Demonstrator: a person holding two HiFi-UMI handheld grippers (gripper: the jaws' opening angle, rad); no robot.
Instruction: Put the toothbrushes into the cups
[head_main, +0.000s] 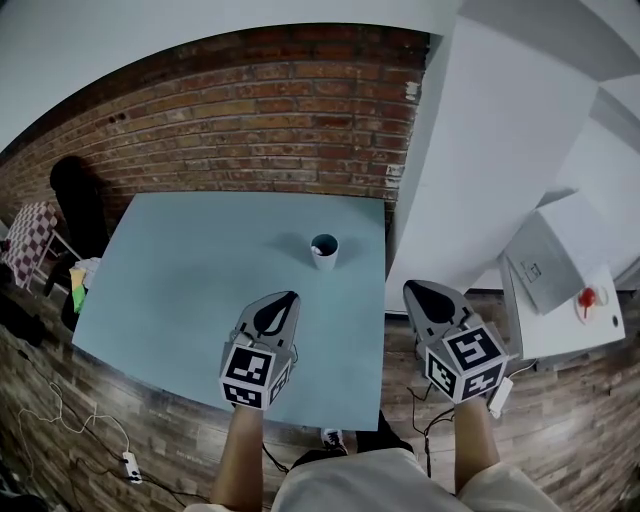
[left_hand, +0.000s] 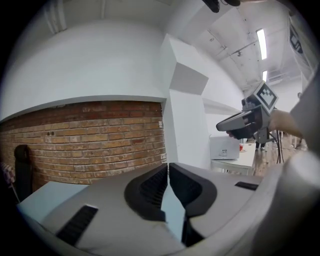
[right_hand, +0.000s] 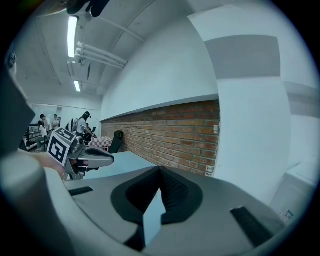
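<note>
Two empty grippers are hanging apart from the cup.
The left gripper and right gripper are each keeping fingertips pressed together on nothing; the cup, something white inside, is standing on the table ahead of the left fingertips.

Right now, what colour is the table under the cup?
Pale blue. The head view shows the table best, with the cup standing on it.
</note>
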